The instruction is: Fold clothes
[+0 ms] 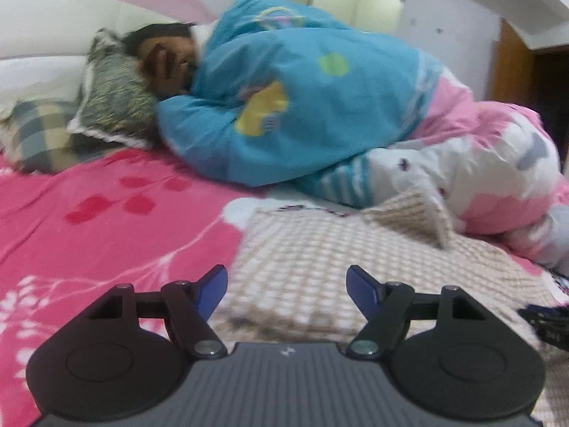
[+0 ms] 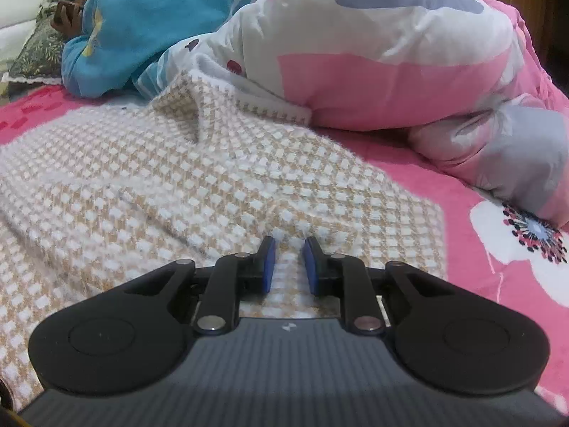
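Jaws wide on left gripper (image 1: 286, 286), quilt (image 2: 409, 53) bordering checked garment (image 2: 177, 185)

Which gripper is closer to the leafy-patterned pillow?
Left. The left gripper faces the pillow across the pink sheet; the right gripper sits farther off, over the checked knit garment.

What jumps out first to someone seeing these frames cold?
A person lying on the far side of the bed under a bright blue quilt, with a pink and white comforter bunched to the right. Nearer, a beige and white checked knit garment is spread on the pink floral bedsheet, directly ahead of both tools.
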`<state>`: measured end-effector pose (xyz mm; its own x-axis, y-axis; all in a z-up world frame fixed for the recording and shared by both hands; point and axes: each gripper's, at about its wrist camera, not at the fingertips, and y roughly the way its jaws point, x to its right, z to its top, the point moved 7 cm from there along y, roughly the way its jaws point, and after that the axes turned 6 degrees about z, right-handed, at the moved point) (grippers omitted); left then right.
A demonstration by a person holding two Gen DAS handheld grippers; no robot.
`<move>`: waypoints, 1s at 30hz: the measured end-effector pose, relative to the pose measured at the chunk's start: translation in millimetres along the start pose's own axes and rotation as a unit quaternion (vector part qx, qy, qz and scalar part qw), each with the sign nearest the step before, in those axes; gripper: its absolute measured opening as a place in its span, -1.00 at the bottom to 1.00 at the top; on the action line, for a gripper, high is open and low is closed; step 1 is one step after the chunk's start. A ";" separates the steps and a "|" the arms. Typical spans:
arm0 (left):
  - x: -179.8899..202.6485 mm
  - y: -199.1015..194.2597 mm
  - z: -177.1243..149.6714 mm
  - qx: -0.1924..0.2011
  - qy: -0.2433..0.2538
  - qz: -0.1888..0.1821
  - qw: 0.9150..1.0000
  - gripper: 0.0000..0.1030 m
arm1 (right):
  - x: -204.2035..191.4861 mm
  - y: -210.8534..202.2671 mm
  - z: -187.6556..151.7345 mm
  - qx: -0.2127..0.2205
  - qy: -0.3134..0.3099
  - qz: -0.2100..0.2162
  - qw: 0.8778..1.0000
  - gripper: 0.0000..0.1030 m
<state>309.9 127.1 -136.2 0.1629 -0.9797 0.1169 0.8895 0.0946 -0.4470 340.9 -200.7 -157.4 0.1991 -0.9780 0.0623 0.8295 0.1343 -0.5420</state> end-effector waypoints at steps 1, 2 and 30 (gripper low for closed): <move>5.6 5.5 -3.8 -0.014 0.005 -0.012 1.000 0.47 | 0.6 -0.4 -0.5 0.001 0.002 0.001 1.000 -0.69; 10.1 13.8 -9.5 -0.039 0.006 -0.023 0.999 0.47 | 1.3 -0.7 -0.7 0.001 0.002 0.001 1.000 -0.69; 18.8 25.3 -17.0 -0.068 0.015 -0.012 0.997 0.49 | -78.5 13.8 39.0 -0.017 -0.007 0.113 0.993 -0.69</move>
<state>328.2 108.1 -160.3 0.1276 -0.9865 0.1026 0.8261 0.0485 -0.5615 357.1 -115.9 -137.0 0.3861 -0.9209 -0.0537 0.7440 0.3453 -0.5720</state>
